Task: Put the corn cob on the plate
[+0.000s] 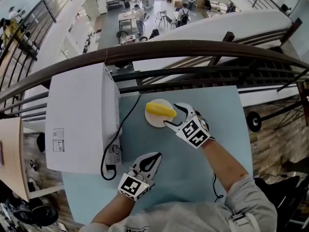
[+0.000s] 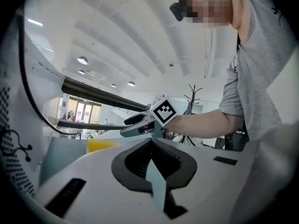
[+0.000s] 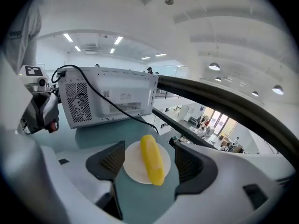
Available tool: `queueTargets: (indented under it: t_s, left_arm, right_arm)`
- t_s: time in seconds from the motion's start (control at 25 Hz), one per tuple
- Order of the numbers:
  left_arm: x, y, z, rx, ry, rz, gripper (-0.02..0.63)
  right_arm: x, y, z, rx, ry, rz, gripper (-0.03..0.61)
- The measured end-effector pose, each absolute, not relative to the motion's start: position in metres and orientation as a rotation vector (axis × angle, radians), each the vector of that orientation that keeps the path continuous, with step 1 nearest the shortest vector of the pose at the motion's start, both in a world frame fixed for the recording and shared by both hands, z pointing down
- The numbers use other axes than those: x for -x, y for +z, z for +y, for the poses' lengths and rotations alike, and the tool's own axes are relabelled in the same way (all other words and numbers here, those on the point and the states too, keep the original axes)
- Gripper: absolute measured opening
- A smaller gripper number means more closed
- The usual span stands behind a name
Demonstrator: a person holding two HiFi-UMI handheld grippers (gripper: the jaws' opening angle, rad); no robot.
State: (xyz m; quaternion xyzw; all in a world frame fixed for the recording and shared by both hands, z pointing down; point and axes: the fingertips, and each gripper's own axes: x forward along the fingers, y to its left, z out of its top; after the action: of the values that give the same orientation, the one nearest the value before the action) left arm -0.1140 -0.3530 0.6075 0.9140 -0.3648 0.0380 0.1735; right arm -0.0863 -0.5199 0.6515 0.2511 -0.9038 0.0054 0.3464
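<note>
Left tool (image 1: pixel 155 156) sits shut and idle over the tabletop (image 1: pixel 193 163). Right tool (image 1: pixel 173 115) gapes wide beside the corn (image 1: pixel 161 110), which already lies across the plate (image 1: pixel 153 123), apparently let go.

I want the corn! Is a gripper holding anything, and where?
Nothing is held. The corn lies on the plate; the right gripper is open, the left gripper shut, empty.

— Anything legible here?
— Nothing. The small white sticker (image 1: pixel 58 139) on the big white box-shaped metal appliance (image 1: pixel 82 105) at the left has print too small to read.
— Elsewhere?
— No.
</note>
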Motion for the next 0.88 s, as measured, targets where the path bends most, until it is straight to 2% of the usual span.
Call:
queueTargets:
  t_s: [0.4, 0.56, 0.88]
  left_arm:
    - [0.137, 0.537, -0.299, -2.632, 0.07, -1.09, 0.009]
    - [0.162, 0.514, -0.27, -2.64, 0.05, -1.12, 0.009]
    - [0.224, 0.468, -0.216, -2.68, 0.02, -1.169, 0.009]
  right_arm:
    - [0.063, 0.586, -0.447, -0.708, 0.128, -2.396, 0.311]
    - [0.062, 0.558, -0.41, -0.743, 0.178, -2.434, 0.213]
    - [0.062, 0.499, -0.339, -0.843, 0.283, -2.572, 0.061]
